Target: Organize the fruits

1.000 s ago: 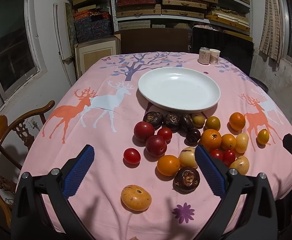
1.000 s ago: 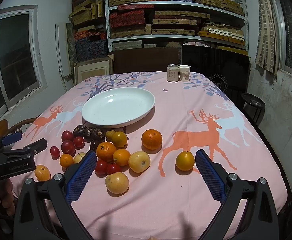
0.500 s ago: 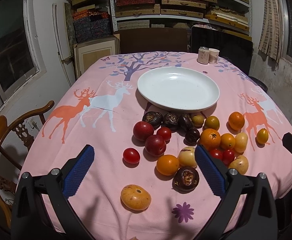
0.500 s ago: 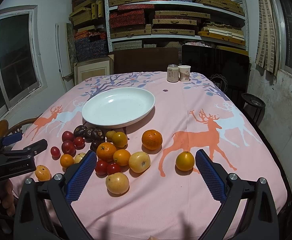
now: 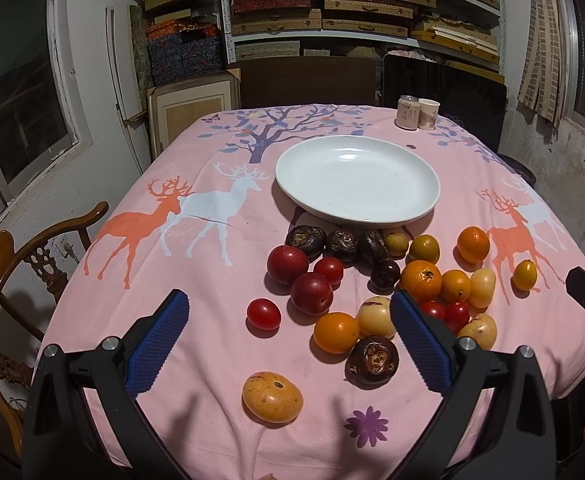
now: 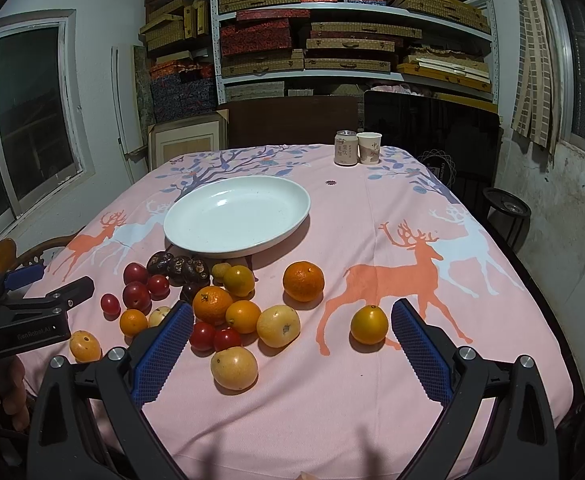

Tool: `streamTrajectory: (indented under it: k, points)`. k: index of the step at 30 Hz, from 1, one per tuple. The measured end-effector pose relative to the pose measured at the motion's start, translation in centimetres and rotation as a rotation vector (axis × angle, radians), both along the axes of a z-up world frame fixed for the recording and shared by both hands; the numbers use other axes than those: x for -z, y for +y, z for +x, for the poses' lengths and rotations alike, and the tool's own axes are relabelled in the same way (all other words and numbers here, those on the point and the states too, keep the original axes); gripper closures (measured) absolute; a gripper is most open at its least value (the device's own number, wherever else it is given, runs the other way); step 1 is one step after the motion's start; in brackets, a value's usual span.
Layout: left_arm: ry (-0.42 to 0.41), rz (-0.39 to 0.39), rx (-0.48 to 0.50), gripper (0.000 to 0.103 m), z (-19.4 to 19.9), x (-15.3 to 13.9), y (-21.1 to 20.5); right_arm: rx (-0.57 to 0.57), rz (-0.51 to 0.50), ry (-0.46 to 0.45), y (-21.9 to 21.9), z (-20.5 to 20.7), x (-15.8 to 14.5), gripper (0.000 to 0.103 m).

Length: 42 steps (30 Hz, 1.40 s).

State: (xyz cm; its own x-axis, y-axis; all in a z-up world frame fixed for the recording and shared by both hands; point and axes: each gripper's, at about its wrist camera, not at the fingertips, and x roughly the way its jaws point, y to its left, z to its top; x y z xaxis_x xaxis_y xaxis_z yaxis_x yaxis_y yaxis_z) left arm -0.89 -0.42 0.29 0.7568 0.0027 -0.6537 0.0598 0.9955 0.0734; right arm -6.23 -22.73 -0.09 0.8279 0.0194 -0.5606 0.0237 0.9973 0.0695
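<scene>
A table covered by a pink cloth (image 5: 220,248) printed with deer and a purple tree fills the middle of both views. A white plate (image 5: 357,180) sits on it at upper centre of the left wrist view, nothing in it. Just below the plate lies a loose cluster of fruit: dark brown ones (image 5: 305,240) against the plate's near edge, red plums (image 5: 287,265), small red tomatoes (image 5: 263,314), oranges (image 5: 421,280) and pale yellow fruit (image 5: 376,311). One yellow-orange fruit (image 5: 272,397) lies apart, low in the frame. A can (image 6: 346,148) and a paper cup (image 6: 369,148) stand touching at the far edge.
</scene>
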Motion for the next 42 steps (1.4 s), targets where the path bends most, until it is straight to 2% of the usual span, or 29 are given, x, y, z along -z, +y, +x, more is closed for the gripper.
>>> streamTrajectory:
  k: [34, 37, 42]
  points:
    - [0.000, 0.008, 0.003, 0.004, -0.2, 0.3, 0.1, -0.022, 0.018, 0.016, -0.2, 0.2, 0.2, 0.004]
    - [0.010, 0.051, 0.044, 0.004, -0.8, 1.2, 0.4, -0.030, 0.015, 0.017, -0.4, 0.2, 0.3, 0.004]
    - [0.128, 0.098, 0.095, 0.004, -1.5, 5.1, 2.6, -0.021, 0.057, 0.061, -1.8, 0.5, 1.3, 0.004]
